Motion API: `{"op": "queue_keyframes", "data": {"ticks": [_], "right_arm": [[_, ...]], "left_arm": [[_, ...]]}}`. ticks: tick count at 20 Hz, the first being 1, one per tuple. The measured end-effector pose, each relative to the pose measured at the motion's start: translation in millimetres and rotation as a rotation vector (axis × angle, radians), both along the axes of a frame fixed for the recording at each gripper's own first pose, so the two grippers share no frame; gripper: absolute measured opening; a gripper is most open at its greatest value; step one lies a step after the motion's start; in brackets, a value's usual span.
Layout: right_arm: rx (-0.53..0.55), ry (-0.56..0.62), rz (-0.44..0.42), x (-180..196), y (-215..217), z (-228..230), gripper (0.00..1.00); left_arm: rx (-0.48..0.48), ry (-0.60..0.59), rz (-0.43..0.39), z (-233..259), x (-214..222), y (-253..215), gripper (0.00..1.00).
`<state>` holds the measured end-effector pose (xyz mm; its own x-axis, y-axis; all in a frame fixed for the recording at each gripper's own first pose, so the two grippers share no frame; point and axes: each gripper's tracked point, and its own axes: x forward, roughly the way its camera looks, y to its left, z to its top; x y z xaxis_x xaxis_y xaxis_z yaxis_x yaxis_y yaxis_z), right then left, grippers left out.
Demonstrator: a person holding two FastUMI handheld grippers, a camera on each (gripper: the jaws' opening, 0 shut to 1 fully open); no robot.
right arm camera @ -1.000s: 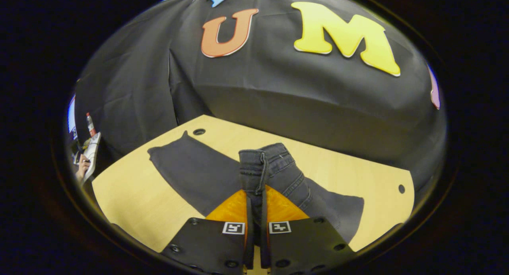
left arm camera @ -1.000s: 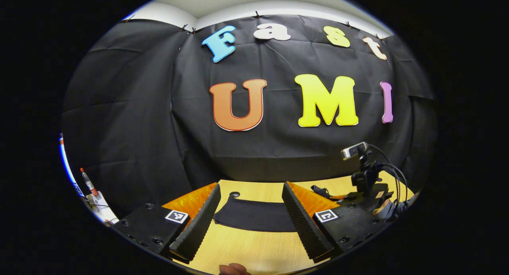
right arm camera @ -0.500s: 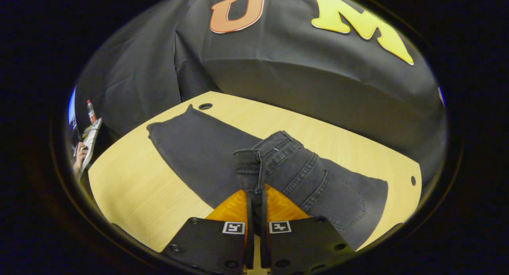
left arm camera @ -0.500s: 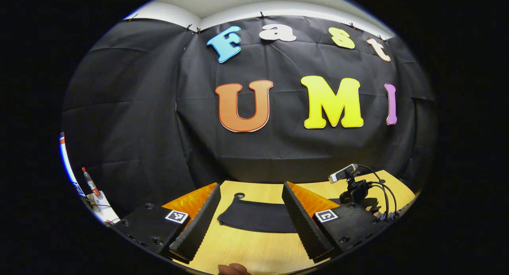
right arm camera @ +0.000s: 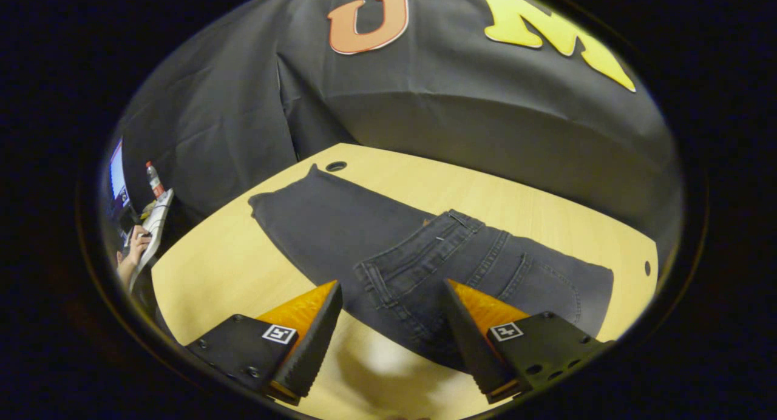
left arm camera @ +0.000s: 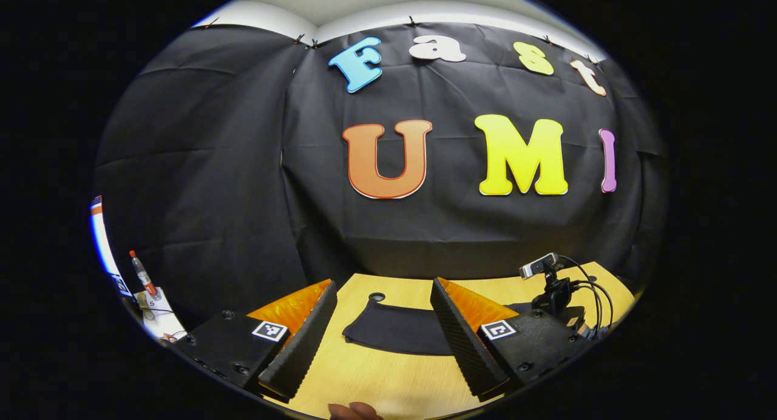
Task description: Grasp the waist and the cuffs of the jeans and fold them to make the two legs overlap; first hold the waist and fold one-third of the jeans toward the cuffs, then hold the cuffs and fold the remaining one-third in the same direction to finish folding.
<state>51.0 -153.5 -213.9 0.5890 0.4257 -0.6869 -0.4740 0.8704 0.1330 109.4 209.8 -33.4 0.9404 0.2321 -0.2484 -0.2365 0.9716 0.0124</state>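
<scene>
Dark charcoal denim jeans (right arm camera: 425, 250) lie flat on the pale wood-grain counter (right arm camera: 230, 274), with the waist part doubled over the legs: the waistband (right arm camera: 419, 250), with its belt loops and seam stitching, runs slantwise across the middle of the garment, and a back pocket (right arm camera: 540, 274) shows on the folded layer toward the right. The plain leg cloth stretches off toward the far left and ends in a cuff edge (right arm camera: 285, 186) close beside a round hole in the counter (right arm camera: 335, 165). In the right gripper view the right tongs (right arm camera: 391, 323) stand wide apart, each finger a ribbed wedge, and hang just above the near edge of the folded waist, which lies between and beyond the two fingers; neither finger presses the cloth. In the left gripper view the left tongs (left arm camera: 382, 329) are likewise spread wide, holding nothing, low over the bare counter (left arm camera: 376, 377); the cuff end of the jeans (left arm camera: 394, 332) lies ahead between the fingers, apart from them, with the round hole (left arm camera: 376, 297) just past it. To the right in that view the other gripper's black rig with a small camera and looped cables (left arm camera: 555, 286) stands over the counter. A person's hand (right arm camera: 135, 250) rests at a keyboard at far left, beside a red-capped bottle (right arm camera: 153, 176).
</scene>
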Motion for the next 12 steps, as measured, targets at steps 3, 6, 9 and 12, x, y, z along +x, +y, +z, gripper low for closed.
{"op": "queue_keyframes", "data": {"ticks": [3,6,9,12], "right_arm": [[0.031,-0.101,-0.015,10,3,36,0.99],[0.077,-0.200,-0.041,24,1,80,0.94],[0.120,-0.289,-0.089,31,-12,125,0.99],[0.150,-0.380,-0.151,42,-34,172,0.99]], "left_arm": [[-0.039,0.002,0.009,-9,2,5,0.99],[-0.088,0.008,0.007,-19,8,7,0.99],[-0.174,0.033,0.010,-44,20,10,1.00],[-0.328,0.071,0.029,-79,28,13,0.99]]}}
